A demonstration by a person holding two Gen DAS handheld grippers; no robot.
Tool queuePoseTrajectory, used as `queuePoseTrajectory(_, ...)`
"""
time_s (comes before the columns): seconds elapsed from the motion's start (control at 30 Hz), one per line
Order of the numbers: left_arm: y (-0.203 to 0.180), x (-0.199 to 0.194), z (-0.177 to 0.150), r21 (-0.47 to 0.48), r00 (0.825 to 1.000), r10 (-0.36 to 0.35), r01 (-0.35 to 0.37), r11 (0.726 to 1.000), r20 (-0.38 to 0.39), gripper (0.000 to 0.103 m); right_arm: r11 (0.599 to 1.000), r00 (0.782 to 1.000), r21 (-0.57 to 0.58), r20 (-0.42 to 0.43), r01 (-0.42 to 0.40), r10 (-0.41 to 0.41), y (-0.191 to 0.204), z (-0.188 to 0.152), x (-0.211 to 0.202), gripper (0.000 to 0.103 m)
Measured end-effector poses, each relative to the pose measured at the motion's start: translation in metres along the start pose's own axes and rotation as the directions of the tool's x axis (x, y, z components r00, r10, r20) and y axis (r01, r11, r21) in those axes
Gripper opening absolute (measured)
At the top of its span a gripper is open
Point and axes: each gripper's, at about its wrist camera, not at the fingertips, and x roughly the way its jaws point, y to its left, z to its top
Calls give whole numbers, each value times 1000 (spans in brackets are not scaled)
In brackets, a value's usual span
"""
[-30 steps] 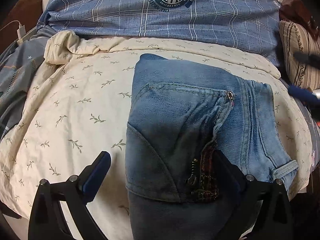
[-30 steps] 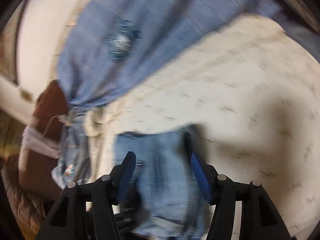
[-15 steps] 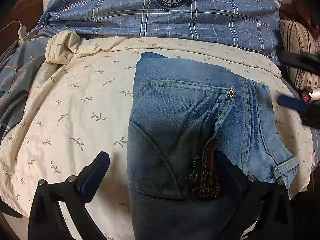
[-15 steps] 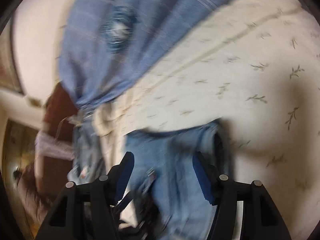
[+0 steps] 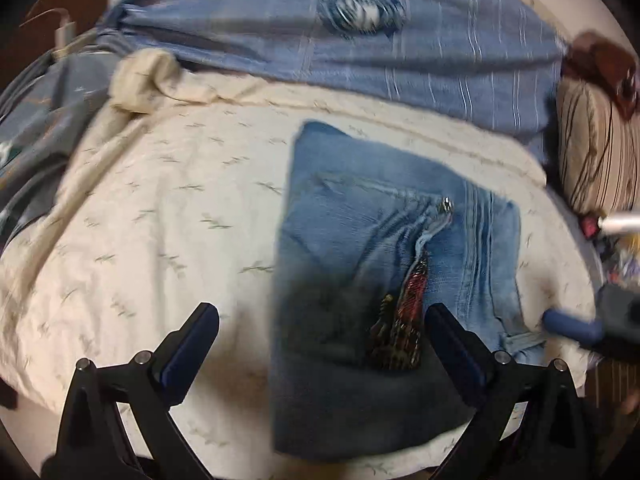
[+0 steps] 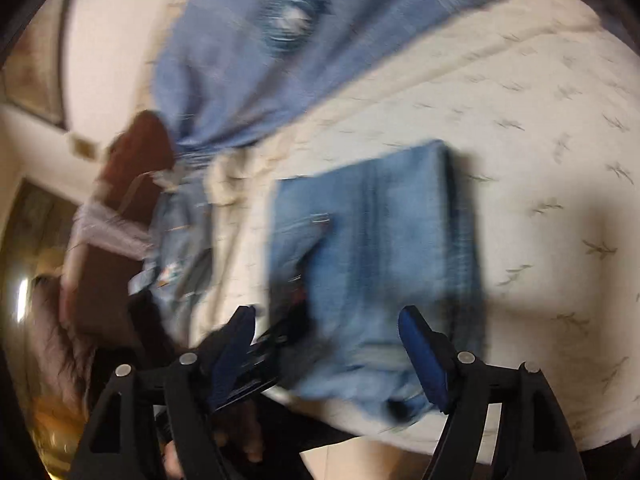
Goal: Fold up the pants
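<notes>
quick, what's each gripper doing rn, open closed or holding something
left gripper: open, holding nothing, over the folded jeans
right gripper: open, jaws just widened, holding nothing

Blue jeans (image 5: 360,264) folded flat on cream bedspread (image 5: 160,220); pocket up

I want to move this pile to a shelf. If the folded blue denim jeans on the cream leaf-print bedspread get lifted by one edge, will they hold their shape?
Probably not. The folded blue denim jeans are stacked soft layers, so lifting one edge would likely peel the top layer and let it unfold. Denim looks thick here, so it should sag rather than collapse. On the cream leaf-print bedspread, a push would probably drag and bunch, not slide.
</notes>
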Motion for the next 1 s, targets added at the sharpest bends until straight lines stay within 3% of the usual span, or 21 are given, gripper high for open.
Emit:
queuePoseTrajectory(0.1, 16, -11, -9, -60, 1000, -21, 22, 998, 8, 103, 997, 992, 20, -106, 68, -66, -30, -13, 30, 82)
queuePoseTrajectory(0.17, 31, -12, -11, -116, 997, -79, 78, 990, -5, 103, 997, 997, 60, -60, 50, -46, -43, -12, 29, 81)
queuePoseTrajectory(0.27, 56, -7, -9, -217, 989, -144, 136, 967, -19, 103, 995, 995, 55, -70, 81, -77, -31, -4, 20, 81)
queuePoseTrajectory(0.33, 69, 4, -8, -291, 977, -206, 182, 939, -55, 103, 994, 993, -21, -41, 110, -111, -12, 1, 9, 81)
queuePoseTrajectory(0.4, 73, 16, -11, -345, 955, -277, 227, 911, -102, 103, 994, 995, -51, -9, 95, -96, -1, 9, 10, 81)
queuePoseTrajectory(0.5, 63, 22, -13, -332, 938, -321, 263, 906, -133, 103, 994, 994, -35, -25, 101, -102, -10, 26, 17, 81)
queuePoseTrajectory(0.6, 48, 25, -10, -287, 927, -338, 284, 915, -160, 99, 985, 977, 2, -122, 175, -174, -32, 35, 68, 82)
queuePoseTrajectory(0.67, 42, 28, -5, -278, 892, -415, 359, 891, -178, 50, 993, 991, 53, -86, 106, -101, -39, 38, 65, 86)
queuePoseTrajectory(0.7, 38, 25, -2, -271, 898, -403, 349, 897, -175, 48, 993, 992, 69, -91, 95, -88, -41, 39, 63, 86)
queuePoseTrajectory(0.77, 24, 9, 3, -179, 934, -323, 295, 938, -151, 25, 994, 992, 74, -104, 85, -77, -45, 42, 63, 86)
queuePoseTrajectory(0.8, 17, -2, 2, -141, 954, -274, 256, 956, -125, 22, 994, 991, 67, -109, 85, -77, -45, 43, 62, 86)
queuePoseTrajectory(0.87, 12, -10, -10, -163, 961, -251, 231, 959, -114, 22, 994, 989, 49, -117, 93, -87, -45, 41, 60, 86)
queuePoseTrajectory(0.93, 25, 8, -27, -338, 943, -279, 207, 918, -180, 28, 994, 987, 33, -127, 103, -98, -39, 44, 67, 86)
queuePoseTrajectory(1.0, 41, 15, -25, -424, 929, -326, 228, 877, -175, 37, 994, 985, 15, -135, 109, -106, -34, 46, 71, 86)
